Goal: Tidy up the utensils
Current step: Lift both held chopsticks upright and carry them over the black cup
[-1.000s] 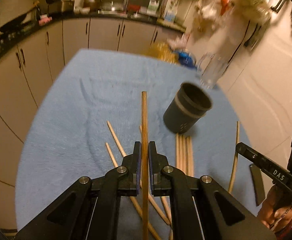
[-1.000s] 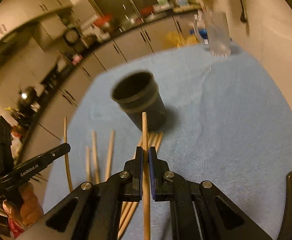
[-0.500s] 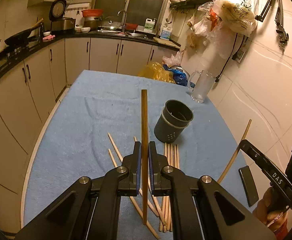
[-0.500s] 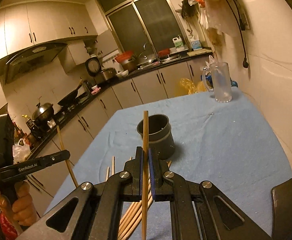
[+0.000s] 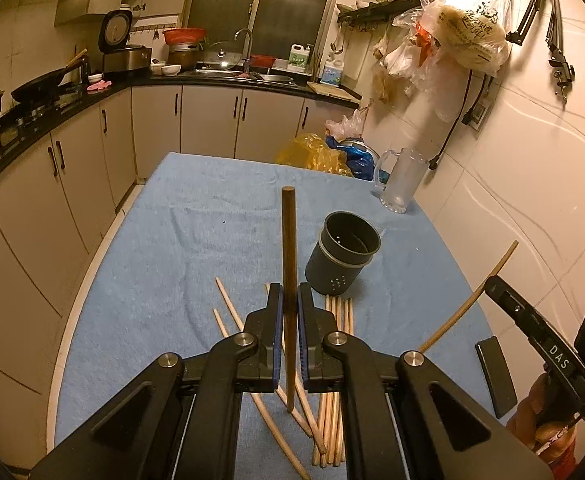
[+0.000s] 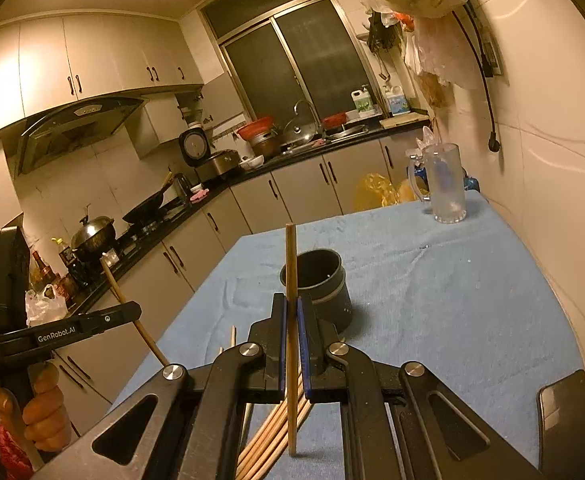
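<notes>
Two grippers are held up over the table point(image 5: 164, 248), which is covered by a blue cloth. One dark chopstick point(image 5: 288, 280) is pinched upright between the pressed-together jaws of the left gripper point(image 5: 289, 300). One lighter chopstick point(image 6: 291, 300) is pinched the same way by the right gripper point(image 6: 291, 312). In the left wrist view the right gripper's chopstick point(image 5: 468, 300) is seen tilted near the table's right edge.

One dark round holder point(image 5: 342, 256) is stood on the cloth near the middle of the table, just past both grippers' tips. It looks empty inside. One clear jug point(image 5: 400, 180) is set near the far right corner.

More chopsticks are left lying on the cloth. About five are laid side by side in a bundle point(image 5: 336, 320) just in front of the holder, and about three loose chopsticks point(image 5: 228, 308) are spread out to the left of the bundle. One flat dark thing point(image 5: 494, 376) is laid at the right edge.
</notes>
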Tool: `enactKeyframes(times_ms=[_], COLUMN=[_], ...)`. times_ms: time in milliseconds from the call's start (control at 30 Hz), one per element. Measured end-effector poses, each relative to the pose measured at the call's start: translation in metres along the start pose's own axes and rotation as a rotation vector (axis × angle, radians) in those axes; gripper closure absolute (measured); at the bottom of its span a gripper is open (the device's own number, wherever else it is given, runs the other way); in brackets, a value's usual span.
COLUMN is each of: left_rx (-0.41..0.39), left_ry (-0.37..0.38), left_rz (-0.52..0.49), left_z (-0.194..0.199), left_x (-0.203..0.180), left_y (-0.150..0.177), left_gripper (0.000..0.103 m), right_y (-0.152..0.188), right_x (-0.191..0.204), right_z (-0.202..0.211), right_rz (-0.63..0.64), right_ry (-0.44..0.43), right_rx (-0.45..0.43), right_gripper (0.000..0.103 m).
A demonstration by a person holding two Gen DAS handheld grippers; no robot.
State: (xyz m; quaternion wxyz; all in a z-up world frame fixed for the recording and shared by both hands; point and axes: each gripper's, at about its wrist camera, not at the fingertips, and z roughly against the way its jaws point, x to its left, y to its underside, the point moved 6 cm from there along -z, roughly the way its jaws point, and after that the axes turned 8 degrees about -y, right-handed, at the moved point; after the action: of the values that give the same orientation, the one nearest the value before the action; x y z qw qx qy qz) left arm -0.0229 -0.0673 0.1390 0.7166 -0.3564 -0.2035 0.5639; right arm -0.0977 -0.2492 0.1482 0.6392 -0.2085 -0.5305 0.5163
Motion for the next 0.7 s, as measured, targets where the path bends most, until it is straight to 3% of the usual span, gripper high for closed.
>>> enactKeyframes(times_ms=[700], left_rx=[-0.049], left_ry=[0.024], left_rz=[-0.063], left_z=[0.011], left_x=[-0.026], left_y=[-0.046], left_gripper=[0.097], right_y=[-0.043], right_x=[0.011], right_z=[0.003], right_rz=[0.035], right_ry=[-0.009], right_rx=[-0.063], right_gripper=[0.097])
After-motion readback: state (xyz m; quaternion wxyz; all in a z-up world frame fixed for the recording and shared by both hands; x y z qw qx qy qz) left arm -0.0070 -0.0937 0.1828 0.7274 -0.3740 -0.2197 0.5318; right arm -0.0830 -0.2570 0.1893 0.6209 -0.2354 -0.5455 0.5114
